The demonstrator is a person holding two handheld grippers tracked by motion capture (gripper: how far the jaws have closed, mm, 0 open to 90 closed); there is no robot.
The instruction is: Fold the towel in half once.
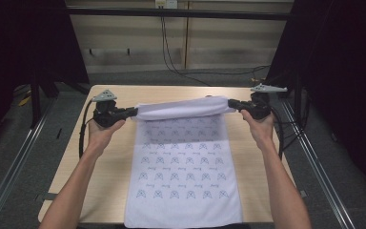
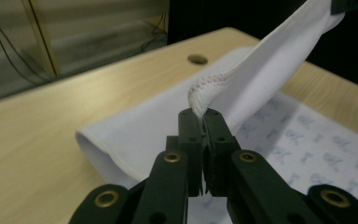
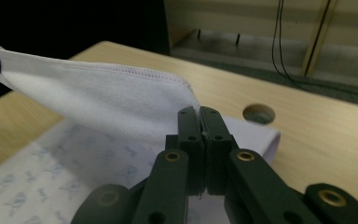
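The left gripper point(image 1: 134, 111) pinched one far corner of the white towel point(image 1: 183, 167), its jaws pressed together on the stitched hem point(image 2: 200, 100). The right gripper point(image 1: 230, 103) clamped the opposite far corner the same way, jaws closed on the cloth. Between the two claws the towel's far edge hung lifted and stretched, folded back over itself. Below and nearward of both claws, the rest of the towel lay flat on the wooden table point(image 1: 109, 167), printed side up. Beyond the right claw sat a round hole point(image 3: 259, 113) in the tabletop, seemingly just past the towel's fold.
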